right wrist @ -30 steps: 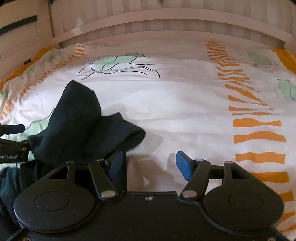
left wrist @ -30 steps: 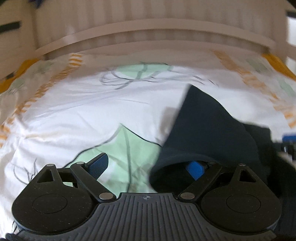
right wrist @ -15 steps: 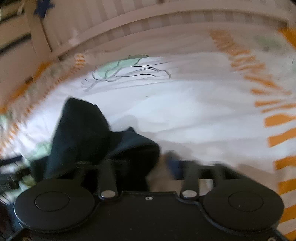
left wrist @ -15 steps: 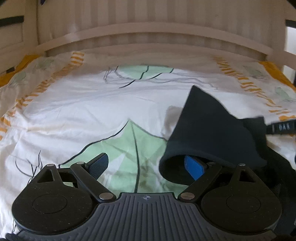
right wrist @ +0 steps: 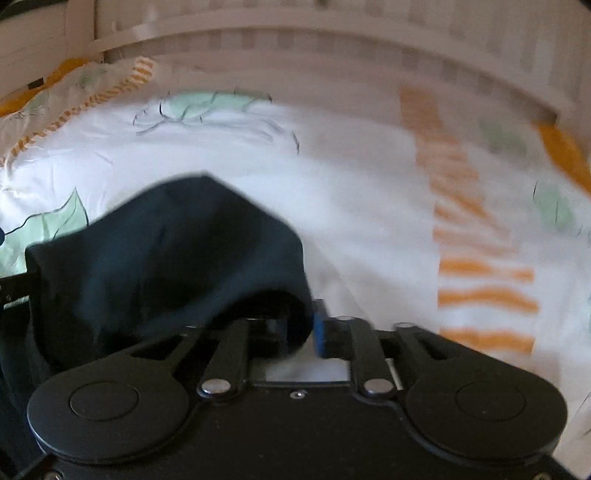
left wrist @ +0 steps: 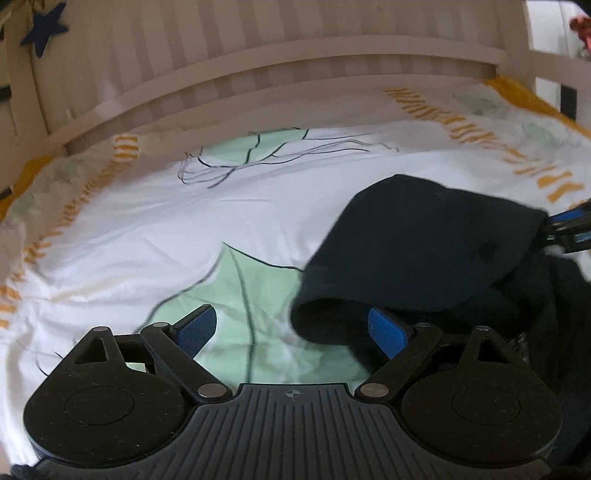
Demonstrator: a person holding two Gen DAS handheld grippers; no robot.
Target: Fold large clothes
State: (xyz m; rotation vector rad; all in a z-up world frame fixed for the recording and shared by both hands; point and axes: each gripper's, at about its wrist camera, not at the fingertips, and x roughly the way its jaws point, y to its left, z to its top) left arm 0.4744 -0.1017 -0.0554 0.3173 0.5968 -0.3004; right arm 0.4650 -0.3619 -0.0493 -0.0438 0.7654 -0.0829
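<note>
A dark navy garment (left wrist: 424,251) lies bunched on the white bedsheet (left wrist: 184,236). In the left wrist view my left gripper (left wrist: 291,328) is open; the garment's rolled edge drapes over its right pad (left wrist: 386,330), and the left pad (left wrist: 194,328) is bare. In the right wrist view the garment (right wrist: 166,258) fills the left side. My right gripper (right wrist: 299,328) is shut on its edge; the blue right pad (right wrist: 320,332) presses against the cloth and the left finger is hidden under it. The right gripper also shows at the left wrist view's right edge (left wrist: 570,229).
The sheet has green leaf prints (left wrist: 236,295) and orange stripes (right wrist: 480,273). A white slatted bed rail (left wrist: 280,81) runs along the far side. A blue star (left wrist: 44,24) hangs at upper left.
My right gripper has closed on the garment's edge and lifted it. The garment has rounded up and shifted. My left gripper stays open with cloth over its right finger.
</note>
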